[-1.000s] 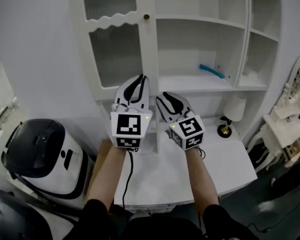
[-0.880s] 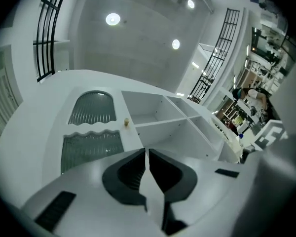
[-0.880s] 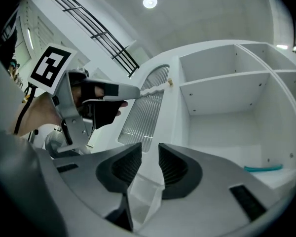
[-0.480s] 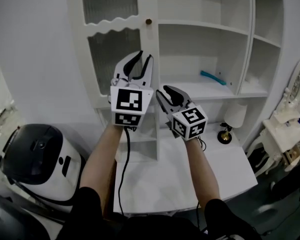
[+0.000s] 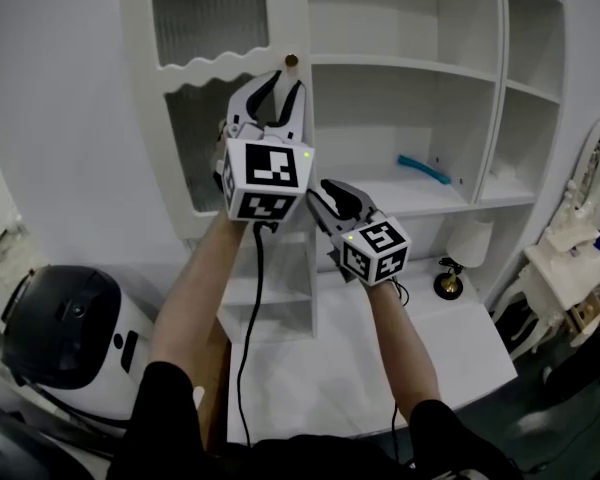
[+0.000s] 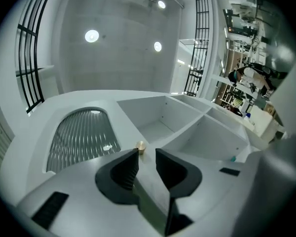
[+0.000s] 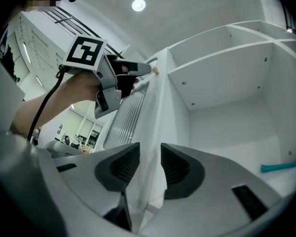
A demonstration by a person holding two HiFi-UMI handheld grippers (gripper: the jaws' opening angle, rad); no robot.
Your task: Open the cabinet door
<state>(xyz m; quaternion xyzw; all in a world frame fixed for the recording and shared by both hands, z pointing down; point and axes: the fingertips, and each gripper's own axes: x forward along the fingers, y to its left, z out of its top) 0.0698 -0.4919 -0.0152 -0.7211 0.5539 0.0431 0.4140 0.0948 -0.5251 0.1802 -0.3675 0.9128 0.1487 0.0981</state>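
1. Head view: shows the cabinet door (image 5: 210, 28) at far left above the surface (image 5: 450, 338), the left gripper (image 5: 283, 83) raised just under its knob (image 5: 292, 60), and the right gripper (image 5: 325, 190) lower, near the door's right edge.
2. Left gripper view: shows jaws released, gripping nothing, the knob just beyond the left tip.
3. Right gripper view: shows jaws just opening, released, the door's edge standing between them.

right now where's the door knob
The knob sits on the right edge of the door, upper middle of the head view, just above the left gripper; in the left gripper view it lies just past the open jaws.
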